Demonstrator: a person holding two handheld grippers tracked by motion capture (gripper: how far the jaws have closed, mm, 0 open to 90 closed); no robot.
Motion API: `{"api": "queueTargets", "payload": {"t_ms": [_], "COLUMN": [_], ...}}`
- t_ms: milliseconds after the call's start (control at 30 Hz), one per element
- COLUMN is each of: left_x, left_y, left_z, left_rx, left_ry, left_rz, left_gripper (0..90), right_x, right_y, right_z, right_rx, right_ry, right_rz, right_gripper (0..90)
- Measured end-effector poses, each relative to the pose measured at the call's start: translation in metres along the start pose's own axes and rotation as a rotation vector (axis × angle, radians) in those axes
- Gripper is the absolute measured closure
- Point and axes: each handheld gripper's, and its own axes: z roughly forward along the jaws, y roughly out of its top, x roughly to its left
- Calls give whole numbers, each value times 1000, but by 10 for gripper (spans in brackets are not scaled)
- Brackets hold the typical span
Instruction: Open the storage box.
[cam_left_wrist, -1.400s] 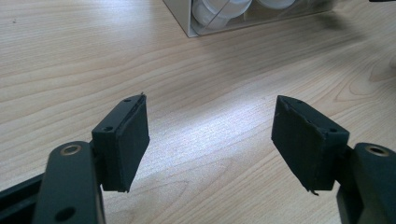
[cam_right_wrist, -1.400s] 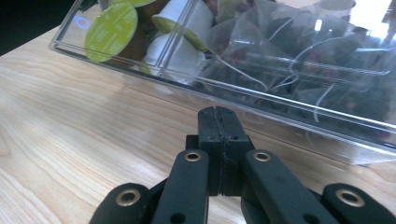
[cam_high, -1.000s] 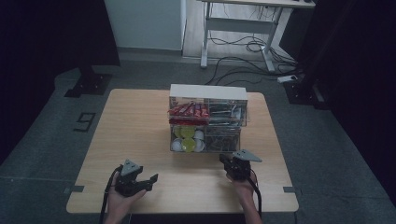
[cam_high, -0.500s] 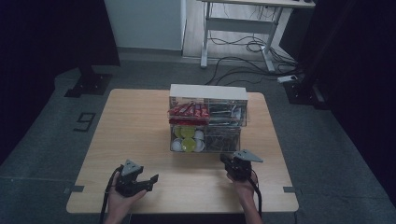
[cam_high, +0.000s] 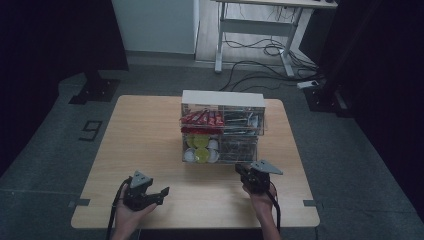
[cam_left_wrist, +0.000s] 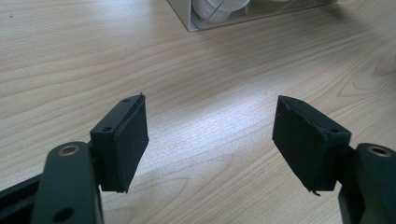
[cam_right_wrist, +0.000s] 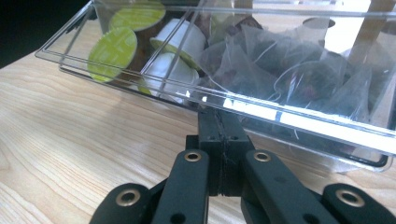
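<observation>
Right gripper (cam_right_wrist: 219, 122) pinched on the clear drawer's (cam_right_wrist: 299, 119) front lip, at the organiser's (cam_high: 222, 127) lower tier.
Pull straight and level (coffee capsules (cam_right_wrist: 114, 49) shift easily); left gripper (cam_left_wrist: 210, 135) idles, jaws apart, above the table (cam_left_wrist: 210, 79).

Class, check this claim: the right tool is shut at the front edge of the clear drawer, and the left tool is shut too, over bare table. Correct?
Not quite. The left tool is open: the left gripper view shows its jaws wide apart over bare table. The right tool is indeed shut at the clear drawer's front edge.
</observation>
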Motion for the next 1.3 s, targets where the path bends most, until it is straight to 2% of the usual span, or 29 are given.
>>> {"api": "queueTargets", "payload": {"t_ms": [633,1300], "left_x": [-1,4], "left_y": [0,1], "left_z": [2,-2], "left_rx": [19,12], "left_ry": [2,11], "left_rz": [11,2], "left_gripper": [270,270], "right_x": [-5,-6], "right_y": [14,38], "right_z": [-12,-8], "right_rx": [-73,-114], "right_ry": [4,13], "right_rz": [16,-4], "right_gripper": [894,894]}}
